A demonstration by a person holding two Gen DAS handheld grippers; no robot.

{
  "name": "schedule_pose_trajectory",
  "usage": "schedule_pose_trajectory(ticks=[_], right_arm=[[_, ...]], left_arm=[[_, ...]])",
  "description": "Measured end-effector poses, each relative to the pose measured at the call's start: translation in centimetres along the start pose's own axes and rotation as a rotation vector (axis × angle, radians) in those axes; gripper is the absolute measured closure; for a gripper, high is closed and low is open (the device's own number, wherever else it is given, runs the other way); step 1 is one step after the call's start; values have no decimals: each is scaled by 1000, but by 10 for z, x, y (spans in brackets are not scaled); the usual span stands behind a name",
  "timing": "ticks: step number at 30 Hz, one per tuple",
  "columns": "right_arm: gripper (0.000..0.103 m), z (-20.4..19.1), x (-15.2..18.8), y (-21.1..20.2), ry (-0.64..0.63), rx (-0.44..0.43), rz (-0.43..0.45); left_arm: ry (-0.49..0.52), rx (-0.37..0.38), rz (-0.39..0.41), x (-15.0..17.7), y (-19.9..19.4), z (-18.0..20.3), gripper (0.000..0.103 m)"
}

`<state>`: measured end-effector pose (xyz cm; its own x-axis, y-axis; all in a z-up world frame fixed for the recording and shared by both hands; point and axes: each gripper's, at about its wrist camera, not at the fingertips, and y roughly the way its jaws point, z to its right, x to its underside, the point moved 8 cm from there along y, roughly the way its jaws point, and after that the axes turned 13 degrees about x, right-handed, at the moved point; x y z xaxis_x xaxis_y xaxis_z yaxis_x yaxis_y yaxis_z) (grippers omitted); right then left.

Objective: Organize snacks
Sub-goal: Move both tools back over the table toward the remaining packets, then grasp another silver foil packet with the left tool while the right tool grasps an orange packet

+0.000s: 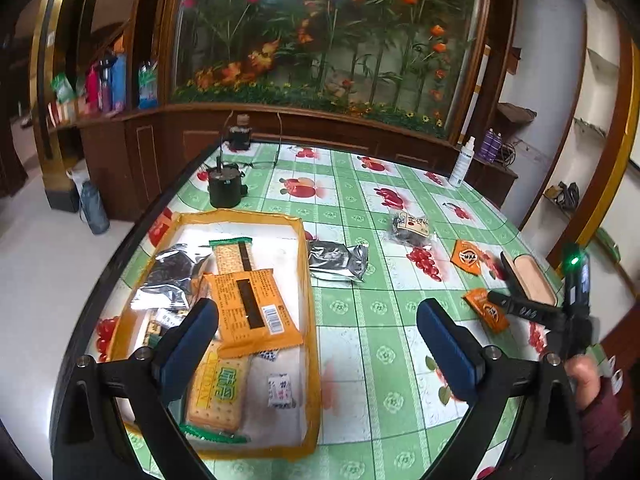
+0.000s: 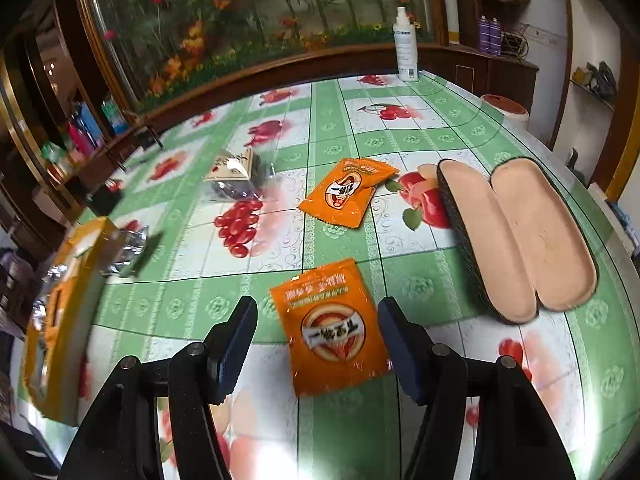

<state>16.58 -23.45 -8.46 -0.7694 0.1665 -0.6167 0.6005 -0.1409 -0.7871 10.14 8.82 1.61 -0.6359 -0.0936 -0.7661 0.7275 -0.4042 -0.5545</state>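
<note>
An orange-rimmed clear tray (image 1: 308,280) lies on the table's left and holds several snacks: a large orange packet (image 1: 250,304), cracker packs, a silver pouch, small sweets. My left gripper (image 1: 318,316) is open and empty, over the tray's right edge. My right gripper (image 2: 318,320) is open, its fingers on either side of a small orange sachet (image 2: 332,328) lying flat on the table; it also shows in the left wrist view (image 1: 486,310). A second orange sachet (image 2: 348,192), a silver pouch (image 1: 338,260) and a dark snack bag (image 1: 412,226) lie loose on the table.
An open glasses case (image 2: 520,240) lies right of the sachets. A white spray bottle (image 2: 406,46) stands at the far edge. A black pot (image 1: 225,188) and a small dark jar (image 1: 240,134) stand at the far left. The tablecloth is green with fruit prints.
</note>
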Motion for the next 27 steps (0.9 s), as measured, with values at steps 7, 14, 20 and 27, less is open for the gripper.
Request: schedule_pose_trajectory(ticks=[7, 14, 20, 27], right_arm=[[36, 3, -1, 26, 2, 32, -31], [29, -3, 0, 37, -10, 18, -31], [26, -3, -1, 37, 6, -6, 2], [32, -8, 0, 36, -18, -21, 7]], left_arm=[[-30, 60, -73, -23, 41, 4, 4], [55, 93, -236, -47, 124, 19, 4], [120, 37, -375, -53, 201, 14, 4], [171, -21, -523, -39, 262, -1, 4]])
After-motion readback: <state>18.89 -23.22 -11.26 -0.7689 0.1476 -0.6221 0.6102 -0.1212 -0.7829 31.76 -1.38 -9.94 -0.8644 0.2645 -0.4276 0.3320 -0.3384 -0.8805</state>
